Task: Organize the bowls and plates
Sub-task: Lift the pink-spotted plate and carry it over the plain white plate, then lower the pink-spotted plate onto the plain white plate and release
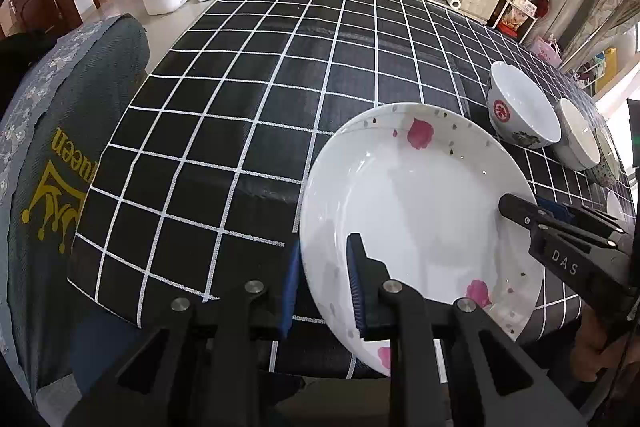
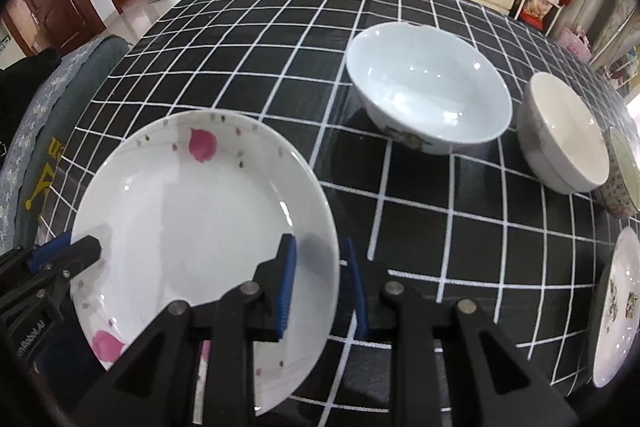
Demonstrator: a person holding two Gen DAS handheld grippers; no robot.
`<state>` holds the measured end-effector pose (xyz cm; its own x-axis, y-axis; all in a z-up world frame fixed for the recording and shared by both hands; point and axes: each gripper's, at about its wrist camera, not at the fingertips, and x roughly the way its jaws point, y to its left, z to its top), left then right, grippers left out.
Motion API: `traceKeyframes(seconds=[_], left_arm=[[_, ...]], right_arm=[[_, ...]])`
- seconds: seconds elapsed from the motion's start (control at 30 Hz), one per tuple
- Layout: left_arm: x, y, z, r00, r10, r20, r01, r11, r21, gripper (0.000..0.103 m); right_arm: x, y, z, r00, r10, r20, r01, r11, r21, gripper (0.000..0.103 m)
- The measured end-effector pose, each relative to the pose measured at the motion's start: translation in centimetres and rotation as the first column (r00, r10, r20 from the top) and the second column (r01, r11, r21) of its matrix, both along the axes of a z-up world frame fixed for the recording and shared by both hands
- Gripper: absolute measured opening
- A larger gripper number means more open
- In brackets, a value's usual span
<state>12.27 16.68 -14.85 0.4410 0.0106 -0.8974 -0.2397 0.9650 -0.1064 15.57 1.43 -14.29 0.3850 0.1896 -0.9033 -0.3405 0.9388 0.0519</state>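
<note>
Plate (image 1: 416, 211) with pink petal print, glazed white ceramic: stiff, smooth, likely slippery under pads, breakable if dropped or knocked on another dish. Moderate weight, judged from size. It sits at the near edge of the bench (image 1: 248, 99), apparently tipped, near rim overhanging the cloth; whether the far rim rests on the cloth I cannot tell.

Best hold is the rim, pads above and below the lip. A single pinch on one side would let it pivot; two opposite rim holds look safer.

Left tool (image 1: 324, 291) straddles the plate's near-left rim, one blue pad over the inner face, the other outside and below. Fingers are parted around the lip; firm pinching cannot be confirmed.

Right tool (image 2: 320, 287) likewise brackets the right rim, one pad over the plate, one outside. Gap visible, so it reads as spread, not clamped.

Outward: large white bowl (image 2: 428, 95) stands behind and to the right, apart from the plate. Smaller cream bowl (image 2: 564, 139) beside it, then a patterned bowl (image 2: 622, 171) at frame edge. A floral plate (image 2: 616, 303) lies far right.

Risk, as a judgement: rim slip, or clipping the large bowl.
</note>
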Motion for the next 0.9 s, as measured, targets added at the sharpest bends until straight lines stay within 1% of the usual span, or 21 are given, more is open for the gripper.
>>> traceKeyframes(seconds=[0.03,0.07,0.1,0.17,0.23,0.33,0.4,0.47,0.53,0.6,0.9], left_arm=[[-0.1,0.0,0.2,1.0,0.002,0.006,-0.002,1.0,0.002,0.02],[-0.3,0.0,0.3,1.0,0.002,0.009,-0.002,1.0,0.005,0.02],[-0.4,-0.1,0.5,1.0,0.003,0.014,-0.003,1.0,0.012,0.02],[-0.5,-0.3,0.9,1.0,0.004,0.022,-0.004,1.0,0.021,0.023],[-0.8,-0.7,1.6,0.999,-0.005,0.04,0.004,1.0,0.024,0.024],[-1.0,-1.4,2.8,0.997,-0.019,0.073,0.018,1.0,0.022,0.026],[-1.3,-2.2,4.0,0.994,-0.038,0.107,0.035,0.999,0.029,0.037],[-1.5,-2.9,4.9,0.99,-0.054,0.131,0.05,0.998,0.036,0.04],[-1.5,-3.8,5.9,0.986,-0.073,0.153,0.067,0.997,0.04,0.04],[-1.5,-4.8,6.7,0.982,-0.085,0.168,0.079,0.996,0.044,0.046],[-1.2,-9.8,10.3,0.954,-0.167,0.251,0.16,0.986,0.046,0.046]], right_arm=[[0.0,-0.1,0.1,1.0,-0.001,0.002,0.001,1.0,0.001,0.037],[-0.2,-0.4,0.2,1.0,-0.002,0.002,0.002,1.0,0.015,0.046],[-0.3,-0.5,0.5,1.0,-0.002,0.005,0.002,1.0,0.026,0.051],[-0.4,-0.8,0.9,1.0,-0.005,0.022,0.005,1.0,0.025,0.052],[-0.6,-1.0,1.3,0.999,-0.009,0.03,0.008,0.999,0.033,0.053],[-0.8,-1.6,2.1,0.999,-0.017,0.045,0.014,0.998,0.055,0.058],[-1.1,-2.2,2.9,0.998,-0.023,0.065,0.019,0.997,0.068,0.062],[-1.4,-2.6,3.6,0.996,-0.031,0.079,0.024,0.996,0.085,0.065],[-1.7,-3.3,4.5,0.994,-0.042,0.098,0.032,0.994,0.104,0.067],[-2.1,-4.3,5.6,0.99,-0.057,0.126,0.042,0.992,0.119,0.07],[-4.0,-8.8,9.9,0.972,-0.1,0.213,0.065,0.984,0.166,0.078]])
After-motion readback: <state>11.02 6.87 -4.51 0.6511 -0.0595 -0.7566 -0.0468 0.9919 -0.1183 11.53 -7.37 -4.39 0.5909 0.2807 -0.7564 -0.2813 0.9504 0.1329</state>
